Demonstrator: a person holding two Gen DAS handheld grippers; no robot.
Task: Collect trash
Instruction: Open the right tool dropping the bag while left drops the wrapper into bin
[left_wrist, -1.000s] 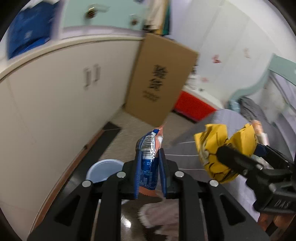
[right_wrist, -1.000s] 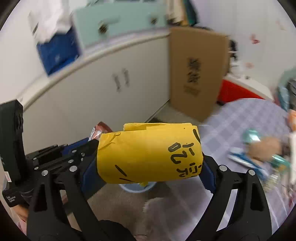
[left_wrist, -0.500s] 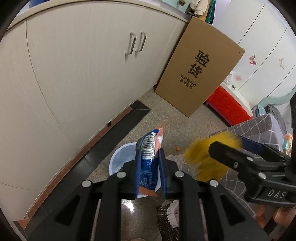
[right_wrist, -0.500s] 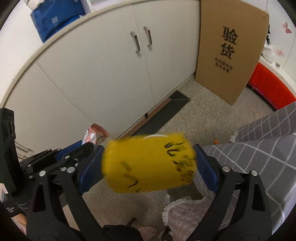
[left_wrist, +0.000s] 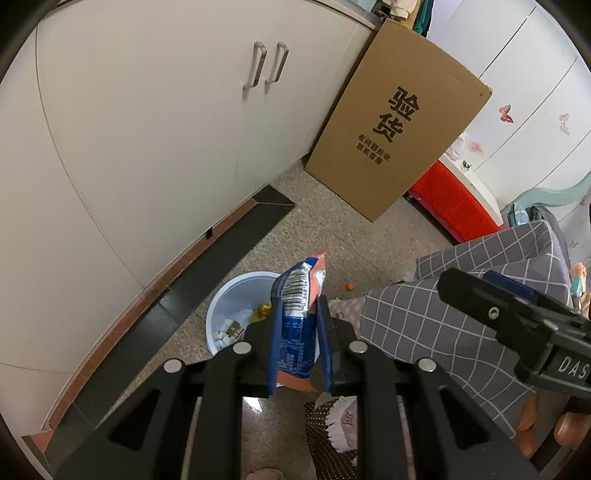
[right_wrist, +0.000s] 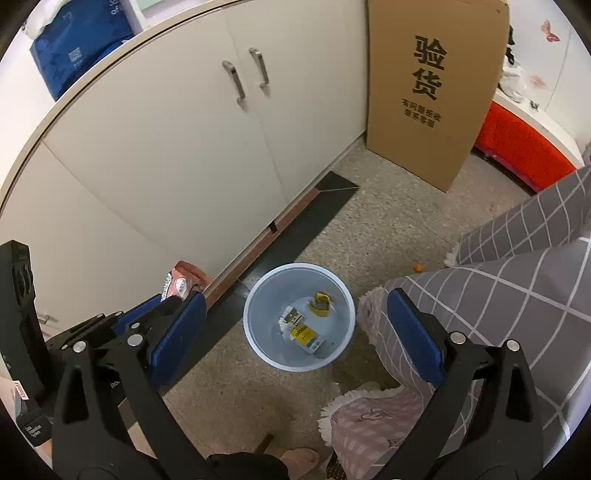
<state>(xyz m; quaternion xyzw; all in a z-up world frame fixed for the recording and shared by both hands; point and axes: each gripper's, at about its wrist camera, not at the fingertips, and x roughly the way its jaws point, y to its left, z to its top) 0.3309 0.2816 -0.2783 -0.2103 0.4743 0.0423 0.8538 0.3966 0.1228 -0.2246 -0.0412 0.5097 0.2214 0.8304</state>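
Observation:
My left gripper (left_wrist: 298, 314) is shut on a blue and orange snack wrapper (left_wrist: 297, 325) and holds it above the near rim of a pale blue bin (left_wrist: 236, 295) on the floor. My right gripper (right_wrist: 295, 325) is open and empty, directly above the same bin (right_wrist: 258, 295). A crumpled yellow wrapper (right_wrist: 321, 303) lies inside the bin with a few white and yellow cartons (right_wrist: 304, 334). The right gripper's finger (left_wrist: 491, 310) shows at the right of the left wrist view. The left gripper holding its wrapper (right_wrist: 181, 282) shows at the left of the right wrist view.
White cabinet doors (right_wrist: 207, 147) stand behind the bin. A tall cardboard box (right_wrist: 428, 85) leans against them, with a red box (right_wrist: 517, 147) beside it. A grey checked bedspread (right_wrist: 517, 280) hangs at the right. A small orange bit (left_wrist: 349, 286) lies on the floor.
My right gripper has opened and the yellow wrapper has dropped into the bin. Both views have tilted down toward the floor and bin. The left gripper still holds its wrapper.

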